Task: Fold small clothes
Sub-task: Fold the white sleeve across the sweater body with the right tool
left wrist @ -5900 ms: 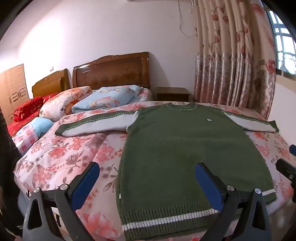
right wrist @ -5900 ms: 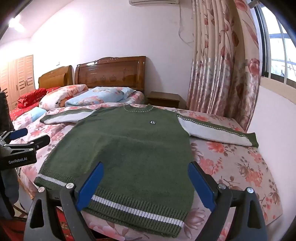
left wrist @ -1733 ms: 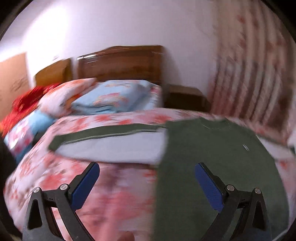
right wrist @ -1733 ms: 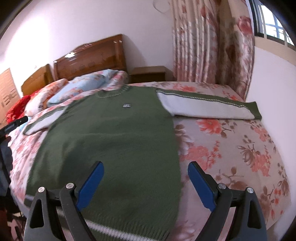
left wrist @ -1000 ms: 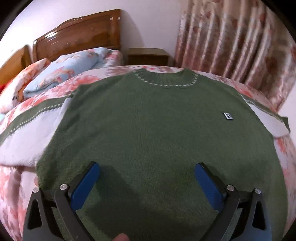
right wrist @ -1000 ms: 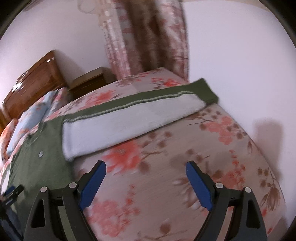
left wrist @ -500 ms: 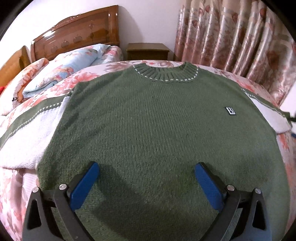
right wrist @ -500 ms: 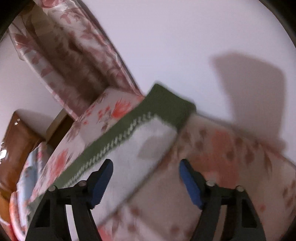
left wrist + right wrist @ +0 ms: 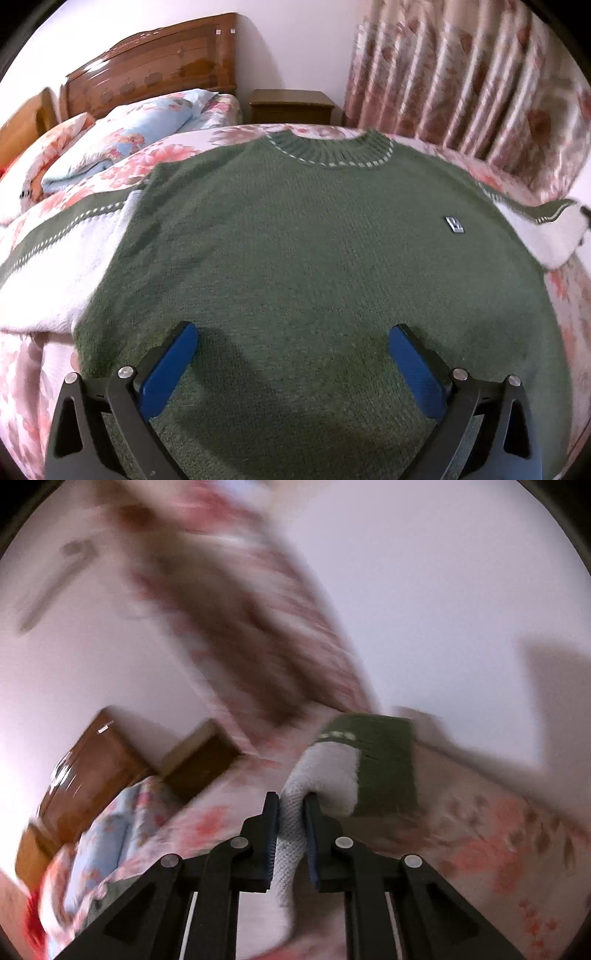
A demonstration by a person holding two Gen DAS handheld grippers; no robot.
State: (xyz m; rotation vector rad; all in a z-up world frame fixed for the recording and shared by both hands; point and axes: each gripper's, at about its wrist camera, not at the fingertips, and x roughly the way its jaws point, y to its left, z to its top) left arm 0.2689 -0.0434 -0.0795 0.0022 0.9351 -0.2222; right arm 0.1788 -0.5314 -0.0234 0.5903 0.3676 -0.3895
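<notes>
The right tool (image 9: 291, 812) has just been closing and now pinches the white part of the sweater's sleeve (image 9: 325, 771) between its blue pads, the green cuff (image 9: 384, 760) hanging just beyond its tips; heavy blur smears the curtain and wall ahead of it. The left tool (image 9: 291, 350) stands spread wide over the green sweater (image 9: 314, 240), which lies flat on the floral bed (image 9: 22, 369) directly ahead; whether its pads touch the knit cannot be told. The hem is cut off below that tool. Far to its right, the lifted sleeve end shows only partly.
</notes>
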